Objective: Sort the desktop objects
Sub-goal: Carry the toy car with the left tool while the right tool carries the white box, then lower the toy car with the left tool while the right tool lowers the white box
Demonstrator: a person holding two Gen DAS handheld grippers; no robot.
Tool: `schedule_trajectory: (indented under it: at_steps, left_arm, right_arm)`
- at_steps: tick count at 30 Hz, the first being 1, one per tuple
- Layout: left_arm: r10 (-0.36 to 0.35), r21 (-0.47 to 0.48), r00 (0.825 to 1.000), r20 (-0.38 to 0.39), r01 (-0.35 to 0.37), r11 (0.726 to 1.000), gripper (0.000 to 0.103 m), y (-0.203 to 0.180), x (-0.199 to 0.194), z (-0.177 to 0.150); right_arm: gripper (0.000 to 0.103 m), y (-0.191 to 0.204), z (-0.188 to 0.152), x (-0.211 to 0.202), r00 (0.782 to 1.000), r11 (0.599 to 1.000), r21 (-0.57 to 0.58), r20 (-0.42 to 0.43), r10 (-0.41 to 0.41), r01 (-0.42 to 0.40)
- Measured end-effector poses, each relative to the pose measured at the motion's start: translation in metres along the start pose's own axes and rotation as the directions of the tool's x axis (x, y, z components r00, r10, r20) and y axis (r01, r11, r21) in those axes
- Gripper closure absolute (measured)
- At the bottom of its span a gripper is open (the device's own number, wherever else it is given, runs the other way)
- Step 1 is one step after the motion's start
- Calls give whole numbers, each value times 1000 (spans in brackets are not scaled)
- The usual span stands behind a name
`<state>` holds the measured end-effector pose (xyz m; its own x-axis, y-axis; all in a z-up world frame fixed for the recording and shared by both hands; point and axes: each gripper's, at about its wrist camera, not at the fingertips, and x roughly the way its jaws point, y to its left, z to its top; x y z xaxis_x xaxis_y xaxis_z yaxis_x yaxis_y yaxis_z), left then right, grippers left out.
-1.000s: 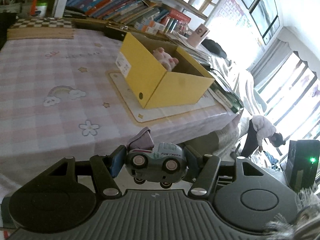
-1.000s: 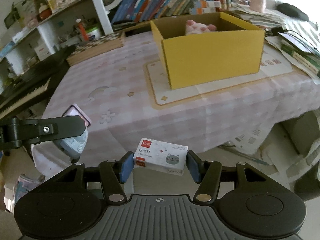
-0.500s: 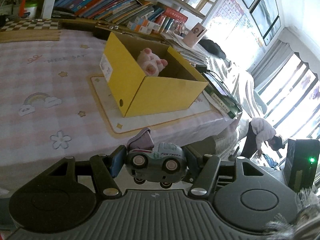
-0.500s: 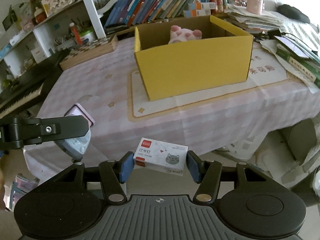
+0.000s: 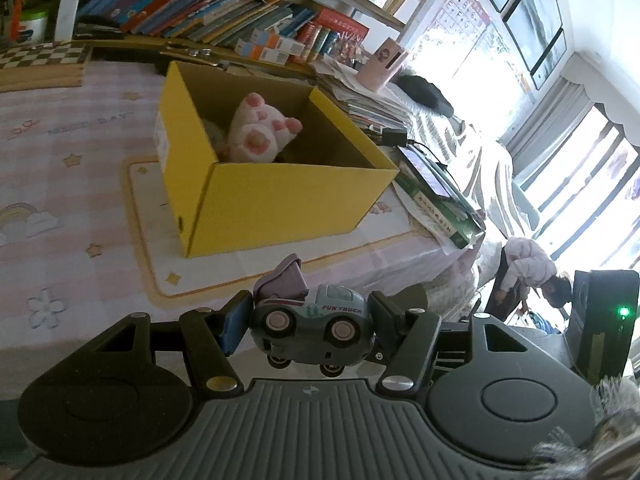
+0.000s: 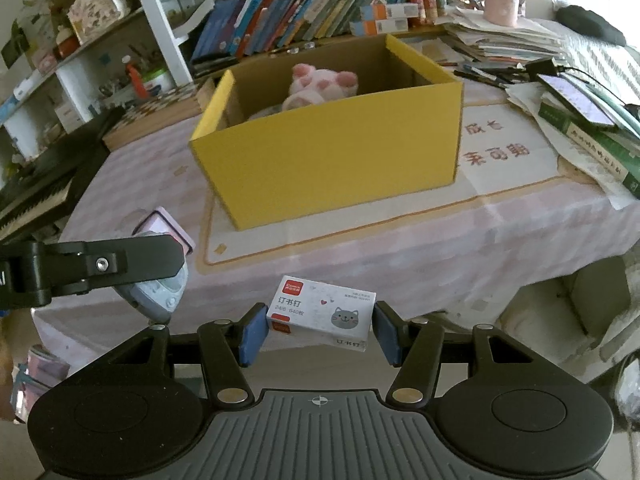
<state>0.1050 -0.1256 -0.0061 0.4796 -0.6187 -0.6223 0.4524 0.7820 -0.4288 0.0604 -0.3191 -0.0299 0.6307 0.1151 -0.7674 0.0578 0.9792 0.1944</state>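
Observation:
My left gripper [image 5: 306,322] is shut on a grey-blue toy truck [image 5: 312,320] with a purple tipper, held off the table's front edge. My right gripper [image 6: 320,330] is shut on a white staple box [image 6: 324,316] with a cat picture. An open yellow cardboard box [image 5: 276,204] stands on a paper mat ahead, with a pink-and-white plush toy [image 5: 260,136] inside. In the right wrist view the box [image 6: 332,160] and plush [image 6: 320,88] are ahead, and the left gripper's finger [image 6: 100,264] with the truck [image 6: 160,292] is at the left.
The table [image 6: 400,252] has a pink checked cloth. Stacked books and a phone [image 6: 580,120] lie at its right end. A bookshelf [image 6: 300,12] runs behind, a chessboard [image 5: 36,64] at the back left, a keyboard [image 6: 36,192] at the far left.
Both grippers have moved closer to the yellow box, which now looks larger and more central. Each still holds its object.

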Motion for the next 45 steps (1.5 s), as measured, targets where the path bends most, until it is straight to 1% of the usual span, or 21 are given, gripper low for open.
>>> schedule_trajectory:
  at_steps: [7,11,16,20,25,28,31,34,36,38,42,45]
  left_arm:
    - [29,-35,999,26,-28,999,43,-19,24,5]
    - [54,-39,996,70,-51,998,43,-30,31,11]
    - [74,-8,987,140,-74,997,43,-44,31,28]
    - [100,24,973,206,-107,994,43,-50,27,48]
    - [146,54,948,281,-168,984,43,-52,28,77]
    - [178,56,935,306,-204,977,43,-48,35,92]
    - [206,57,927,314,-235,970,43,-41,46,106]
    - [234,91,921,313,-274,957,43,-36,61,120]
    - [259,113,922,288,-301,947,43,-31,75,128]
    - [293,124,919,262,-333,935,43,-26,88,133]
    - [326,154,922,209,-360,920,43,-18,110,137]
    - [347,181,922,173,-376,908,42,-16,125,138]
  right_arm:
    - [46,-33,19,9,1000,998,-52,-11,28,-28]
    - [46,-47,30,12,999,996,-83,-1,44,-44]
    - [46,-59,51,12,997,989,-132,39,65,-59]
    - [46,-62,75,6,990,982,-172,111,92,-72]
    - [46,-57,108,5,971,968,-241,200,127,-77]
    - [46,-52,124,13,960,956,-284,237,148,-77]
    - [46,-45,137,27,957,941,-330,245,159,-72]
    - [46,-36,149,47,961,922,-382,228,154,-57]
    - [46,-32,155,64,972,906,-419,186,144,-54]
    - [46,-28,158,79,980,892,-448,148,134,-55]
    - [46,-24,158,103,991,863,-502,78,108,-54]
    - [45,-24,162,109,989,852,-511,26,147,-113]
